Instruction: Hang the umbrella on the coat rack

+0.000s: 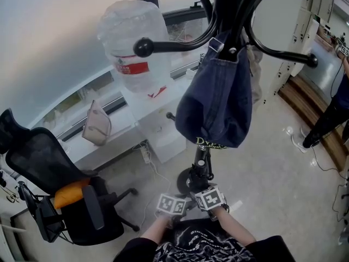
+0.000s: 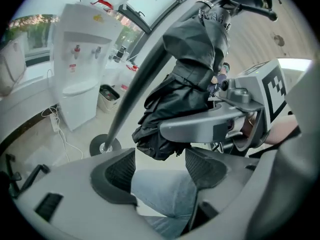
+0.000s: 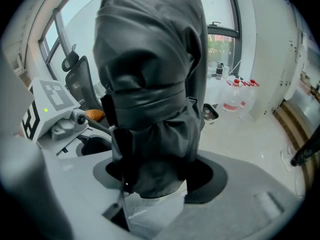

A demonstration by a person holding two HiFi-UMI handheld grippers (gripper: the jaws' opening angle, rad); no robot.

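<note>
A folded black umbrella (image 3: pixel 150 99) fills the right gripper view, standing upright between the jaws of my right gripper (image 3: pixel 155 184), which is shut on its lower end. In the left gripper view the same umbrella (image 2: pixel 190 74) hangs just ahead of my left gripper (image 2: pixel 160 166), whose pads stand apart with nothing between them. The coat rack (image 1: pixel 229 4) rises above in the head view, its black hooks (image 1: pixel 144 47) curving out left and right. Both grippers, left (image 1: pixel 177 194) and right (image 1: pixel 206 187), sit side by side low in that view, below the rack's arms.
A blue denim bag (image 1: pixel 218 102) hangs on the rack. The rack's pole (image 2: pixel 135 84) slants down to its round base (image 2: pixel 104 145). A water dispenser (image 1: pixel 136 53) stands at the window, an office chair (image 1: pixel 60 190) at the left. A person (image 1: pixel 332 113) stands far right.
</note>
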